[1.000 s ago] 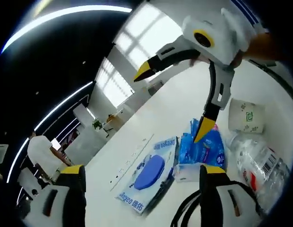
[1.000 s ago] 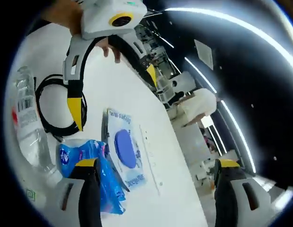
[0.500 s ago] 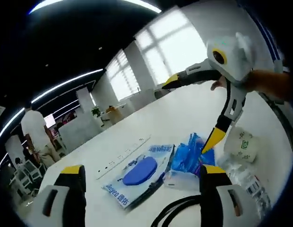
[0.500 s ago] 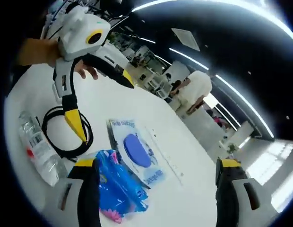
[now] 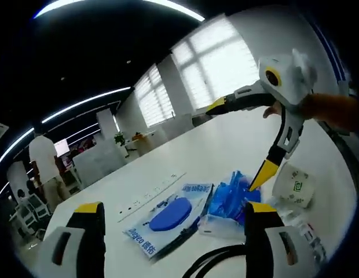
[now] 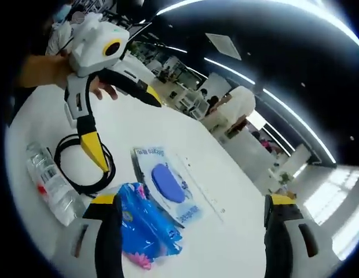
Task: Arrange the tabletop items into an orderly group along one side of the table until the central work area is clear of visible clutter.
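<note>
On the white table [image 5: 226, 145] lie a wet-wipe pack with a blue lid [image 5: 168, 217], a crinkled blue packet [image 5: 229, 197], a paper cup on its side [image 5: 295, 186], a black cable loop [image 5: 220, 260] and a clear bottle [image 6: 49, 185]. My left gripper [image 5: 175, 208] is open, hovering short of the wipe pack. My right gripper [image 5: 240, 139] hangs open above the blue packet, one tip close to it. In the right gripper view, the wipe pack [image 6: 168, 185], blue packet [image 6: 142, 223] and cable [image 6: 81, 168] lie ahead of my open right gripper [image 6: 192, 200]; the left gripper [image 6: 126, 127] is open over the cable.
A recessed power strip [image 5: 150, 194] runs along the table beyond the wipe pack. A person in white [image 6: 234, 110] stands past the table's far edge among desks and chairs. Bare tabletop stretches toward the windows [image 5: 214, 69].
Both cameras have rolled and levelled out, so the pictures shifted. The items lie where they were. Both grippers stay open above the cluster, holding nothing.
</note>
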`<state>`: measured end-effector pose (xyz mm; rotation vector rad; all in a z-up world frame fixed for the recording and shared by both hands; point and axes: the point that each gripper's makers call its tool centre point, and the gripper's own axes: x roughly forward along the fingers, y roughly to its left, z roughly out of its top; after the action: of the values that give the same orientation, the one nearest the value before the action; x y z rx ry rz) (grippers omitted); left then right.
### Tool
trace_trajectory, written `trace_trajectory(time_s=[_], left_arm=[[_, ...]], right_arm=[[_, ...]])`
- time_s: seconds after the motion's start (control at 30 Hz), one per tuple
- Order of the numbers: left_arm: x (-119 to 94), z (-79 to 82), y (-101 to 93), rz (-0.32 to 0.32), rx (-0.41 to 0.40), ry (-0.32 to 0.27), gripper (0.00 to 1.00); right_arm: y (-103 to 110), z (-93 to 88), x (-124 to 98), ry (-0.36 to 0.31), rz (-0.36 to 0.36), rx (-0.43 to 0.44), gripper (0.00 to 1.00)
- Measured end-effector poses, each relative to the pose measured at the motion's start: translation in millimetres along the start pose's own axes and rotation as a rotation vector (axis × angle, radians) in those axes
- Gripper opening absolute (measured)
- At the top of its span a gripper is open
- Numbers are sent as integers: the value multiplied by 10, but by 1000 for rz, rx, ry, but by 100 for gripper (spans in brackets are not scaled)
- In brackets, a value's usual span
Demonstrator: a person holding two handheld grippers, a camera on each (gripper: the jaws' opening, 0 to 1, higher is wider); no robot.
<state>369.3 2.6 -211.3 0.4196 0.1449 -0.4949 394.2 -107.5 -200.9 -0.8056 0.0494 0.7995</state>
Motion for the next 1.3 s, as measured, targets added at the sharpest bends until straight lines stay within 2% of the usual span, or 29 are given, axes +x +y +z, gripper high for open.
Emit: trace_trajectory(time_s=[0.2,0.47,0.53,0.67,0.77,1.03,1.3], left_arm=[[-9,-37,-61,-19,-62,17,100],[-35,-99,-114,-27,-143,42,100],[-40,-102,-113,-14,-137,47,100],[-50,-104,-128,-10,-164,51,100],[-60,-78,-163,-29,-225,37,100],[-82,-8,-236,-60,-285,8,100],[-59,-80,-294,-71,-291,45,99]], right_arm=[[1,-42,-32,12,8,53,100],[-14,-71,-91,1,34,210,99],[-45,-76,-93,1,32,228,99],[-36,-112,-108,24,31,225,98],[-39,-140,-116,32,36,263,98],[-83,-192,-138,45,31,313,94],[-123,-227,-145,49,26,346,91]])
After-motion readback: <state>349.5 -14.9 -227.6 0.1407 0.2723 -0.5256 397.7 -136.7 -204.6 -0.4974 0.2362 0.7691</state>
